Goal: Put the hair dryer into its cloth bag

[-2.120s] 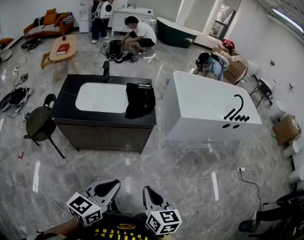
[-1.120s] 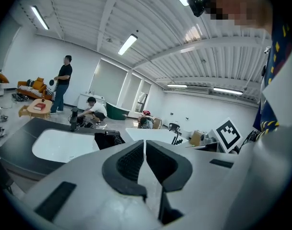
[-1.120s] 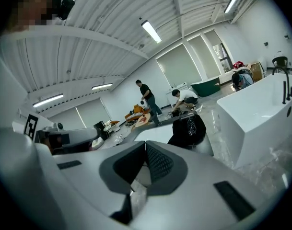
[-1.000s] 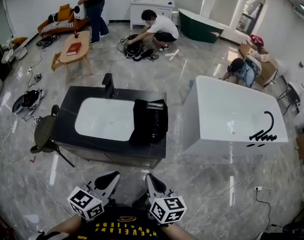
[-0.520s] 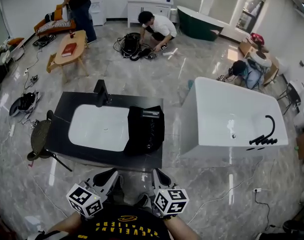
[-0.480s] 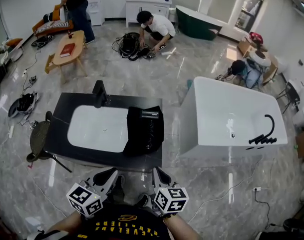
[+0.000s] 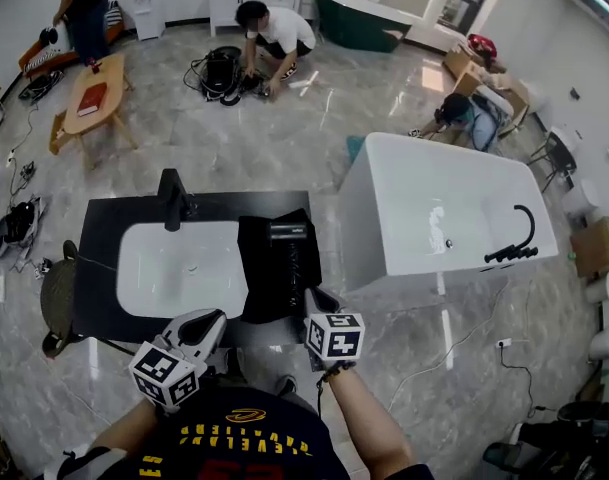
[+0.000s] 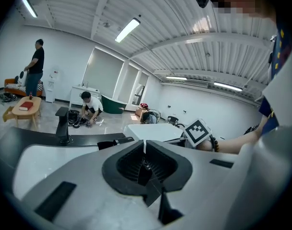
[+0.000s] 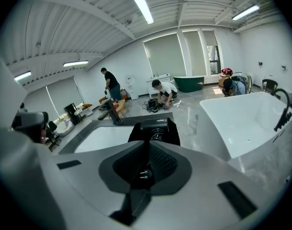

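left gripper [image 7: 206, 320]: jaws together (empty) | right gripper [image 7: 317, 300]: jaws together

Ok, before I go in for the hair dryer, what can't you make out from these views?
1. Lower part of the hair dryer: the right claw covers it in the right gripper view; black on black in the head view.
2. Mouth of the cloth bag: too dark and small in every view.
3. Most of the cloth bag in the left gripper view: behind the left claw.
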`<state>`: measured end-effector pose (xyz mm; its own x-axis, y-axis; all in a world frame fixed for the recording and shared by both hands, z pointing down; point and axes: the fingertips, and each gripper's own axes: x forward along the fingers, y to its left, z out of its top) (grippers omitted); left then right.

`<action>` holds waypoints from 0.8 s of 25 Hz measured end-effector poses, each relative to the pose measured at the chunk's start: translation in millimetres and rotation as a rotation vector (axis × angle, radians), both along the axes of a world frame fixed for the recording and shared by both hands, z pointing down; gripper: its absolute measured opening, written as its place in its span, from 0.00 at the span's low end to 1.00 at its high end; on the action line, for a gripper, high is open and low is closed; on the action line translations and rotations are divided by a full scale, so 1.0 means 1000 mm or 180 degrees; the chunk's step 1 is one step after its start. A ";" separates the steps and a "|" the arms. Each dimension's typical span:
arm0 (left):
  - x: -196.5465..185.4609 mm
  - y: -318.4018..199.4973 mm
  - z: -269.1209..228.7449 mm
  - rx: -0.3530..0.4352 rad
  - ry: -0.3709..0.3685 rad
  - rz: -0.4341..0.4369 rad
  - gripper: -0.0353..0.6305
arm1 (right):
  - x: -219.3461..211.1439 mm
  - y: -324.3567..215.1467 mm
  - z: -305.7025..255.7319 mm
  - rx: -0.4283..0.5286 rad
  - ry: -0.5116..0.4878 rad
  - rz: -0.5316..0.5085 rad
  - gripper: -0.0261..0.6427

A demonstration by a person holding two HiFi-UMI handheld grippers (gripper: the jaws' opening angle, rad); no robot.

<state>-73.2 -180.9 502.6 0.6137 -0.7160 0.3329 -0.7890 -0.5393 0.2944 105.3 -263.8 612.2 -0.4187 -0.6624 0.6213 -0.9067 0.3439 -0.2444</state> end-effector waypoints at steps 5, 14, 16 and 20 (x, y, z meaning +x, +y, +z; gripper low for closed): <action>-0.029 -0.023 0.017 -0.0125 0.0061 -0.0056 0.08 | -0.021 -0.047 0.037 -0.0277 0.0262 -0.0129 0.20; -0.074 -0.024 0.032 -0.0278 0.0127 -0.0337 0.08 | -0.028 -0.072 0.117 -0.1033 0.0687 -0.0165 0.40; -0.083 -0.021 0.034 -0.0302 0.0132 -0.0415 0.08 | -0.029 -0.079 0.128 -0.1114 0.0758 -0.0173 0.40; -0.097 -0.014 0.040 -0.0354 0.0113 -0.0507 0.08 | -0.034 -0.086 0.152 -0.1282 0.0790 -0.0145 0.40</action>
